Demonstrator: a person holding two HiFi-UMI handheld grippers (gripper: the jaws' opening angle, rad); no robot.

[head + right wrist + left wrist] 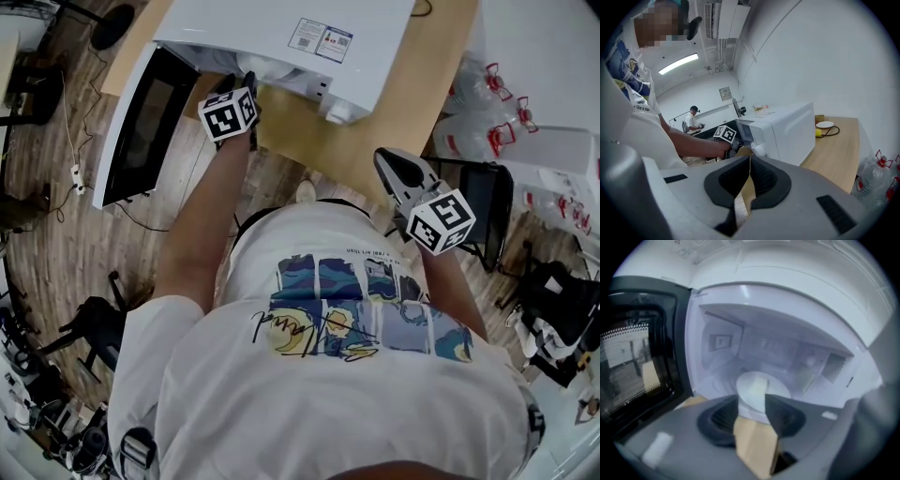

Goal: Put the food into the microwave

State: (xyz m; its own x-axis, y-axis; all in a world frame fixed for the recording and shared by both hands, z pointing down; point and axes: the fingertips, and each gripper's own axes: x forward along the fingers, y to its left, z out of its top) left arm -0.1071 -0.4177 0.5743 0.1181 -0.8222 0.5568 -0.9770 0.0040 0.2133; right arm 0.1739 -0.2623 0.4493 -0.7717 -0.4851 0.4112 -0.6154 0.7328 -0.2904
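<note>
One microwave [281,37] on one tabletop [412,94], one plate [757,385] inside. Two tools: left tool [750,414], right tool [749,161]. At least two bottles [469,136] at right. One far person [693,121].

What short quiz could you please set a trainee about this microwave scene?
1. True or false: the microwave door stands open.
2. Which gripper is at the microwave's opening? A) left B) right
3. What round thing lies inside the microwave?
Key: 1 true. 2 A: the left gripper, jaws apart; the right gripper, jaws together, is away from it. 3 a white dish.
</note>
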